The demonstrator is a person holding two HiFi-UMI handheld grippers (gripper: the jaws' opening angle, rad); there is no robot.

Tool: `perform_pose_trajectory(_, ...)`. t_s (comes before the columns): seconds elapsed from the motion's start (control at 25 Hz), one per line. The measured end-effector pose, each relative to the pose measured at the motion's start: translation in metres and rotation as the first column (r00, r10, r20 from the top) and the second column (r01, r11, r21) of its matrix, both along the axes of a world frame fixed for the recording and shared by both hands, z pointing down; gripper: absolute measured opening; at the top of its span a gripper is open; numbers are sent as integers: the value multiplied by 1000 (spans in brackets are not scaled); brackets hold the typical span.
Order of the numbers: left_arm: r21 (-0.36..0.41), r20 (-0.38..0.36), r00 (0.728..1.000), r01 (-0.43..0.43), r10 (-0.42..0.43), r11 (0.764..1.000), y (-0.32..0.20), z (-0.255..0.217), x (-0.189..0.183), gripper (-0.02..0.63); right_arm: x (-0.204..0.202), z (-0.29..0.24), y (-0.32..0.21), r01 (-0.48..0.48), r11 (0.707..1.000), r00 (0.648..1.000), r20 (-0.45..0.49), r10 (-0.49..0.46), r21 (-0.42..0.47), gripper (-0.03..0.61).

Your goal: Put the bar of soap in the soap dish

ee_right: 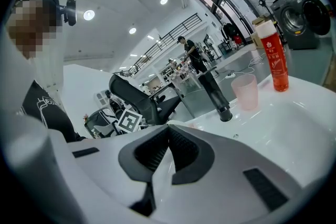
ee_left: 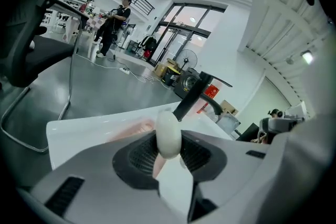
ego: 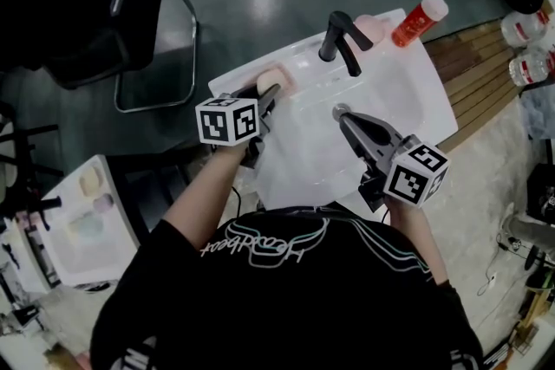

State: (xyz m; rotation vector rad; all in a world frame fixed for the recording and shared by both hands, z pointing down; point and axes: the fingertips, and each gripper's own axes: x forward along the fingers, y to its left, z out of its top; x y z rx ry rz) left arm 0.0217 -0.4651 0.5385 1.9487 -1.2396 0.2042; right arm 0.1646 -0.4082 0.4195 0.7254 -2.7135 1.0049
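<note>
A white oval bar of soap [ee_left: 168, 135] stands on edge between the pads of my left gripper [ee_left: 169, 147], which is shut on it. Just beyond it a pink soap dish [ee_left: 131, 129] lies on the sink's left rim; in the head view the dish [ego: 283, 86] is right at the left gripper's [ego: 265, 97] tips. My right gripper [ego: 340, 112] hangs over the white basin with its jaws together and nothing between them; its own view shows the pads meeting [ee_right: 167, 127].
A black faucet [ego: 340, 39] rises at the back of the white sink [ego: 408, 91], with a pink cup [ee_right: 245, 92] and a red bottle [ego: 418, 20] beside it. A black chair [ego: 130, 13] stands left of the sink. Wooden slats [ego: 481, 74] lie to the right.
</note>
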Motion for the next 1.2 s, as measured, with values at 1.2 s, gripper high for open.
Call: perform_pose_trajectory(1.2, 6, 203, 979, 8, -9, 1000, 1, 17, -31, 270, -15, 15, 2, 38, 998, 999, -1, -38, -43, 26)
